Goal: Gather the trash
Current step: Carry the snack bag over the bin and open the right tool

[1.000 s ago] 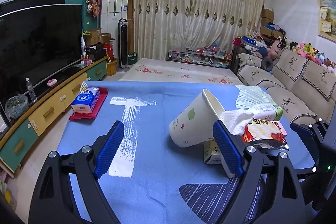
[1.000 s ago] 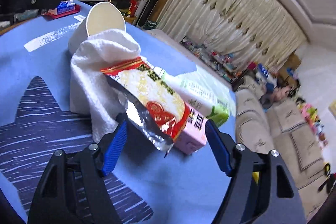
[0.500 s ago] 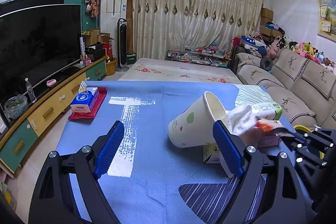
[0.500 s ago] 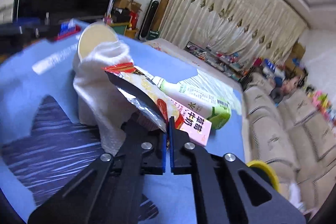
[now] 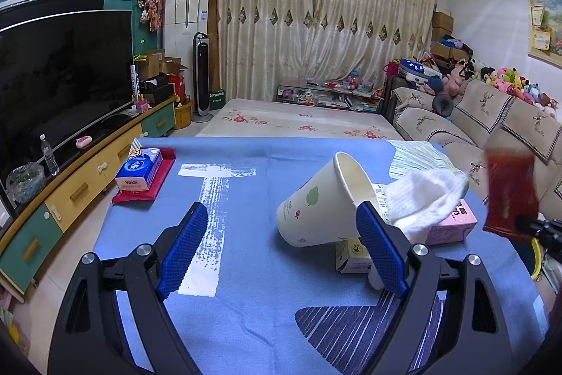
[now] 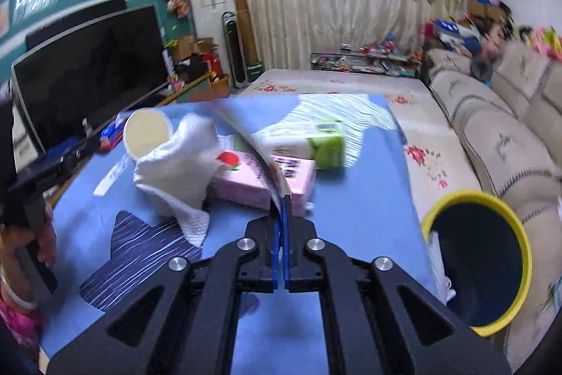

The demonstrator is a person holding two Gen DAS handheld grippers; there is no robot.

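Red snack wrapper [image 5: 510,195] clamped between right fingers [image 6: 285,209].

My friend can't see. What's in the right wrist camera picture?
The right gripper is shut on a thin snack wrapper, seen edge-on above a blue table. Behind it lie a pink carton, a white towel, a paper cup and a green carton. A yellow-rimmed bin waits at right.

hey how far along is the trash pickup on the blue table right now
Just starting: nothing shows as binned yet. In hand: the right gripper is shut on the red snack wrapper, lifted beside the yellow-rimmed bin. Left on the table: paper cup, white paper towel, pink carton, green carton. The left gripper is open and empty.
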